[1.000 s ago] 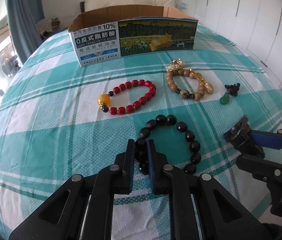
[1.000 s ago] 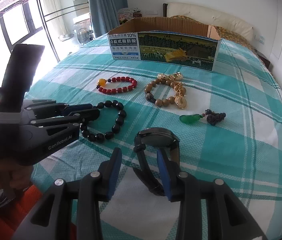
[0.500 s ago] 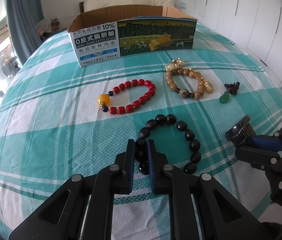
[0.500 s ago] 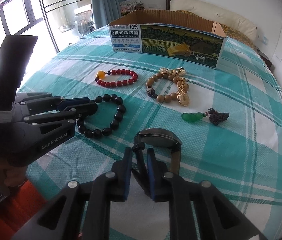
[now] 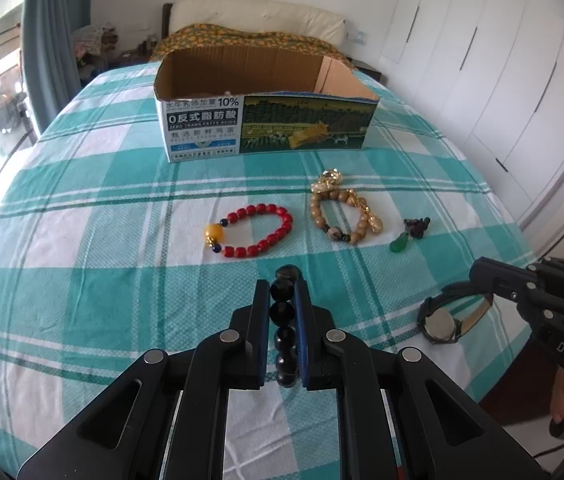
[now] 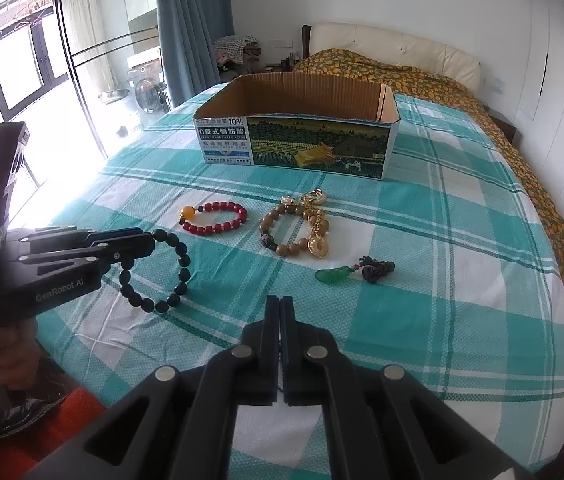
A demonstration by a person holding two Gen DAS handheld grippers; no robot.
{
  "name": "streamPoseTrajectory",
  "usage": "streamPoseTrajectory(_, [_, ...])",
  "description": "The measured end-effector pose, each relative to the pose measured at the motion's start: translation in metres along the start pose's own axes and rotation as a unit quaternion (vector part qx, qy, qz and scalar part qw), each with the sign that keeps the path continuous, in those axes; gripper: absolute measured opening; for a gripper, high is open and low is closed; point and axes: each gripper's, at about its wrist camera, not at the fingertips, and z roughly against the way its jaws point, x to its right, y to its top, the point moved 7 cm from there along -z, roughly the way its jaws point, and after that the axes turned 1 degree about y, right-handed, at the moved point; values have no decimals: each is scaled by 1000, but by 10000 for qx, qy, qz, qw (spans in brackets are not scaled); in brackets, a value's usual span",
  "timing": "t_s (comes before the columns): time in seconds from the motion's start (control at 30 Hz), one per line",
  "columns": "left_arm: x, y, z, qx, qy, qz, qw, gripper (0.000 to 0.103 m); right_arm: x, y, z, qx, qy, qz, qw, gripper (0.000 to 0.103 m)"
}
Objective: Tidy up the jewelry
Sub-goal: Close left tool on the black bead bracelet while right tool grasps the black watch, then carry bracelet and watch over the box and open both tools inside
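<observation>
My left gripper (image 5: pixel 282 292) is shut on a black bead bracelet (image 5: pixel 285 320) and holds it above the bed; from the right wrist view the bracelet (image 6: pixel 179 276) hangs from its tips. My right gripper (image 6: pixel 280 308) is shut on a wristwatch (image 5: pixel 440 324), which hangs from it in the left wrist view and is hidden in its own view. A red bead bracelet (image 5: pixel 255 230), a wooden bead bracelet with gold charms (image 5: pixel 342 210) and a green pendant (image 5: pixel 402 242) lie on the checked bedspread. An open cardboard box (image 5: pixel 265 120) stands behind them.
The bed edge is close below both grippers. White wardrobe doors (image 5: pixel 502 80) stand at the right, a curtain (image 6: pixel 185 32) and windows at the left. A patterned blanket (image 6: pixel 402 76) lies behind the box.
Both grippers have risen: the left lifted the black bracelet off the bed, and the right closed on the watch and lifted it.
</observation>
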Motion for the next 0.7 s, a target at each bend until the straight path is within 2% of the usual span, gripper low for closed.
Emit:
streamPoseTrajectory(0.13, [-11, -1, -1, -34, 61, 155, 9999, 10, 19, -3, 3, -20, -148, -236, 9996, 2])
streamPoseTrajectory(0.2, [-17, -4, -2, -88, 48, 260, 9996, 10, 27, -11, 7, -33, -94, -332, 9994, 22])
streamPoseTrajectory(0.23, [-18, -6, -3, -109, 48, 294, 9995, 10, 30, -15, 10, 12, -78, -387, 9992, 47])
streamPoseTrajectory(0.27, [-19, -7, -3, -122, 49, 313, 9994, 10, 32, -20, 13, 77, -47, -421, 9991, 60])
streamPoseTrajectory(0.47, [-16, -12, -6, -195, -23, 332, 9993, 10, 30, -43, -14, -134, 204, -447, 9987, 60])
streamPoseTrajectory(0.57, [-13, -14, -3, -193, -28, 278, 9994, 10, 22, -42, -27, -14, 85, -250, 9996, 58])
streamPoseTrajectory(0.6, [-13, -15, -1, -191, -21, 269, 9995, 10, 20, -41, -29, -25, -9, -201, 9998, 48])
streamPoseTrajectory(0.63, [-13, -15, 0, -188, -13, 265, 9995, 10, 19, -39, -28, -22, -97, -222, 9997, 19])
streamPoseTrajectory(0.7, [-14, -15, 3, -174, -5, 270, 9995, 10, 16, -32, -20, 14, -314, -168, 9994, 19])
